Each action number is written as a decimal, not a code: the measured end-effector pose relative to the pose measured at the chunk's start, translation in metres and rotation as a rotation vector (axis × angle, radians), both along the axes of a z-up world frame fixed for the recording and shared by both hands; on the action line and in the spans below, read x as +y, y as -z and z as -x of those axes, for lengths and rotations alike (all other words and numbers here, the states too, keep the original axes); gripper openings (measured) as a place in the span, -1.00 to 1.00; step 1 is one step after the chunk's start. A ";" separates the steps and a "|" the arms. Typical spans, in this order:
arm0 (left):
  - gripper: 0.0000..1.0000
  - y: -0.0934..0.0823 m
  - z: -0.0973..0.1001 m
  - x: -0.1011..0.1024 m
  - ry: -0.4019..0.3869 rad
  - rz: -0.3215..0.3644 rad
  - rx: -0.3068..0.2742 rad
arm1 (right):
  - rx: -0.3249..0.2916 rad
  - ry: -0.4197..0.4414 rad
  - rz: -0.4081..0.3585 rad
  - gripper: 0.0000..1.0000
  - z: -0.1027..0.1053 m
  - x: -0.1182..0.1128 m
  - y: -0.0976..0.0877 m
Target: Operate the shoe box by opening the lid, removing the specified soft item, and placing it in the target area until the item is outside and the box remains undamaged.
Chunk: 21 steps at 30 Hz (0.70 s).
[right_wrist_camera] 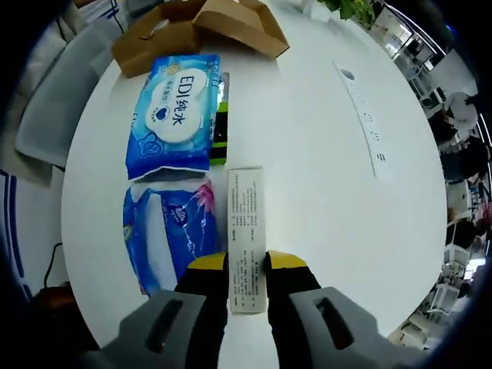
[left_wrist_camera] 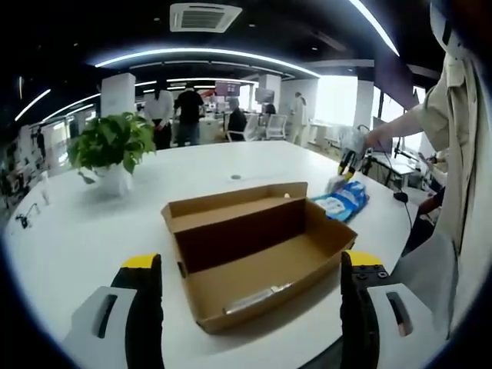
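The brown cardboard shoe box (left_wrist_camera: 254, 254) lies open on the white table, its lid flap standing up at the back. A thin pale strip (left_wrist_camera: 257, 298) rests on its floor near the front wall. My left gripper (left_wrist_camera: 250, 307) is open in front of the box with nothing between its jaws. My right gripper (right_wrist_camera: 247, 270) is shut on a narrow white carton with printed text (right_wrist_camera: 246, 231), low over the table. Beside it lie two blue wipes packs (right_wrist_camera: 175, 115) (right_wrist_camera: 165, 231). The shoe box (right_wrist_camera: 200, 23) sits beyond them. The right gripper (left_wrist_camera: 350, 160) also appears past the blue packs (left_wrist_camera: 342, 201).
A potted plant (left_wrist_camera: 111, 146) stands at the table's far left. A person in a beige sleeve (left_wrist_camera: 415, 123) stands at the right edge. A green and black item (right_wrist_camera: 221, 123) lies partly under one wipes pack. A white strip (right_wrist_camera: 365, 115) lies on the table to the right.
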<state>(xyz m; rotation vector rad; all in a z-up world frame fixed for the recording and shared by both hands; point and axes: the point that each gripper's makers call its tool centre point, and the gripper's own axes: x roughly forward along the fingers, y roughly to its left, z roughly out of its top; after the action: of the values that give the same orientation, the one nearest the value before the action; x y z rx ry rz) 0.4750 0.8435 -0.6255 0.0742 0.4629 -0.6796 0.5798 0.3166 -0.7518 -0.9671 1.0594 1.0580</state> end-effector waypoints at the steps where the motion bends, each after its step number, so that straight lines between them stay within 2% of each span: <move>1: 0.98 0.000 0.000 0.000 0.001 -0.001 0.001 | -0.003 -0.005 0.009 -0.69 0.000 -0.002 0.001; 12: 0.98 0.002 0.001 -0.001 0.010 -0.006 0.004 | 0.008 -0.015 0.012 -0.69 0.005 -0.003 0.001; 21: 0.98 0.005 0.002 -0.001 0.015 -0.012 0.008 | -0.016 0.009 0.022 -0.67 0.000 -0.004 0.001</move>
<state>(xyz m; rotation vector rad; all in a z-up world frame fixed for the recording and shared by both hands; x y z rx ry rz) 0.4729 0.8424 -0.6304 0.0860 0.4749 -0.6925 0.5799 0.3127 -0.7530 -0.9859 1.0631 1.0312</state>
